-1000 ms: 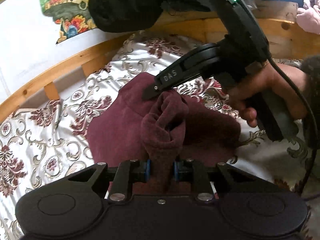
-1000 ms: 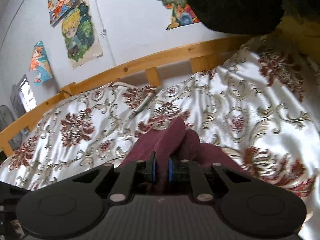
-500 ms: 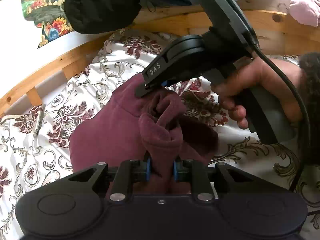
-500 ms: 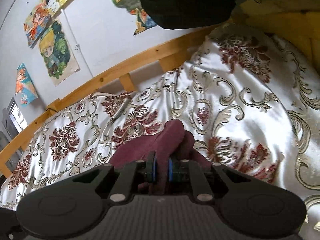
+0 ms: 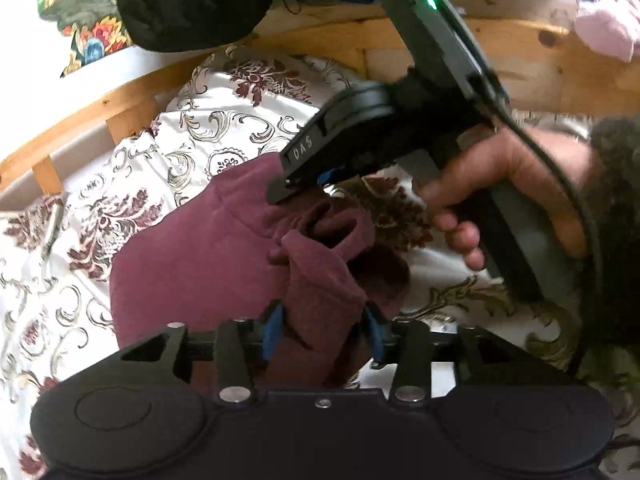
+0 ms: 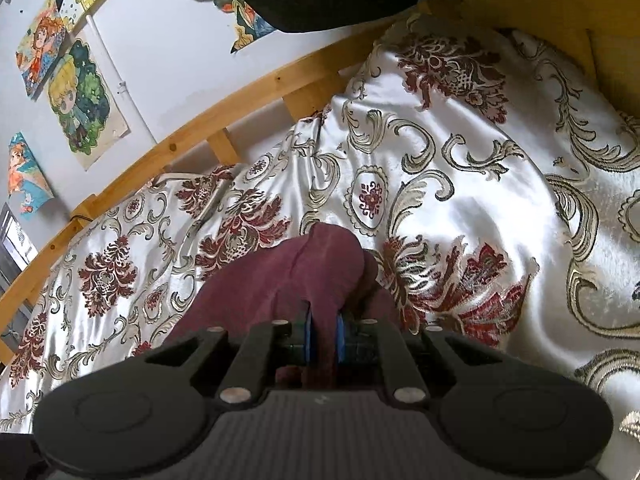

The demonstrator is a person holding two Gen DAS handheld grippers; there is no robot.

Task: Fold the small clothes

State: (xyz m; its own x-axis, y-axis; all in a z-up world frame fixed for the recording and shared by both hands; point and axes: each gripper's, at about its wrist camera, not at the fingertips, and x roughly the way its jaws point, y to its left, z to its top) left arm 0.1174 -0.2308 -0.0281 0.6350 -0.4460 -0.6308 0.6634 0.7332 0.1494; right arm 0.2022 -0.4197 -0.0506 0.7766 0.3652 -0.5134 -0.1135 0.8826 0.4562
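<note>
Between the blue pads of the left gripper (image 5: 322, 330), a bunched edge of the maroon garment (image 5: 208, 256) sits loosely: the fingers are spread wider than the cloth, so the grip looks released or releasing. At twelve o'clock from it, the right gripper (image 5: 304, 188) pinches another part of the same garment; its own camera shows the right gripper's pads (image 6: 307, 336) closed tight on a maroon fold. The rest of the garment lies on the floral bedspread (image 6: 460, 184), spreading toward nine o'clock, with a wooden bed rail (image 6: 248, 92) beyond. The fold is judged mid-way: one carried edge is being laid down. Next, the left gripper needs to back clear without dragging cloth. Half a second earlier, its pads were clamped close on the fabric; now they stand apart.
</note>
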